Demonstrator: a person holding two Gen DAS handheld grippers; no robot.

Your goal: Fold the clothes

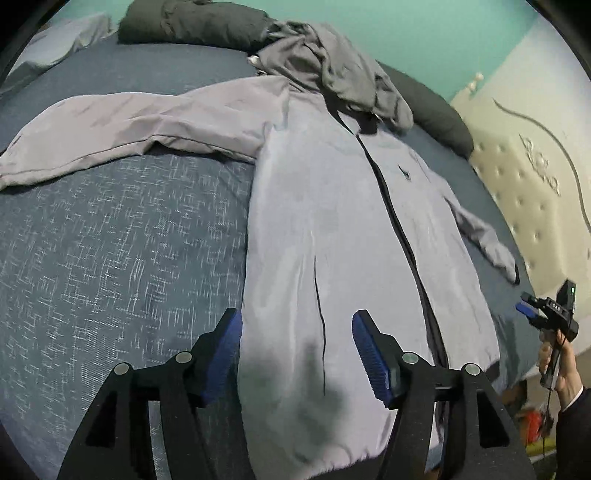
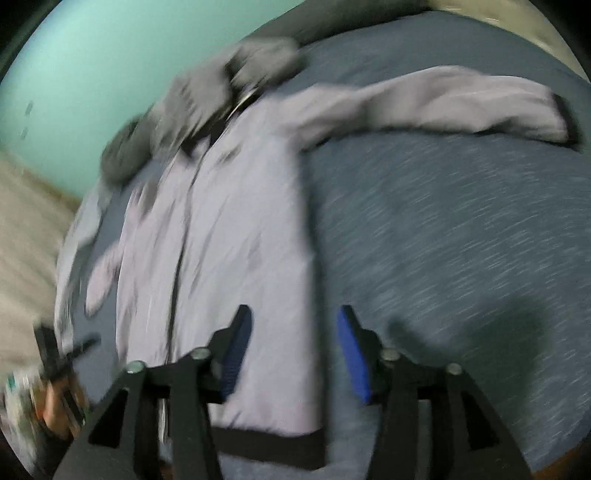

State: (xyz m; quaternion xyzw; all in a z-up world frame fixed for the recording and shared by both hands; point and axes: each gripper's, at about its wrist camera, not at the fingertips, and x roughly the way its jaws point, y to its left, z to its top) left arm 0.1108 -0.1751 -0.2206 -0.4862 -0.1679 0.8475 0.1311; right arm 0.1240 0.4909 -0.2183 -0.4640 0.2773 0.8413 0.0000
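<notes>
A light grey zip jacket (image 1: 332,221) lies front-up and spread flat on the bed, with its darker grey hood (image 1: 332,70) bunched at the far end. One sleeve (image 1: 129,129) stretches left and the other (image 1: 487,240) lies along the right side. My left gripper (image 1: 295,332) is open just above the jacket's left hem corner. My right gripper (image 2: 291,332) is open above the other hem corner of the jacket (image 2: 240,221); this view is motion-blurred. The right gripper also shows in the left wrist view (image 1: 524,306), held beyond the jacket's right edge.
The bed has a blue patterned cover (image 1: 110,240). Dark pillows (image 1: 192,22) lie at the far end. A cream tufted headboard (image 1: 524,184) stands on the right and a teal wall (image 1: 406,33) behind. The mattress edge is near the jacket's hem.
</notes>
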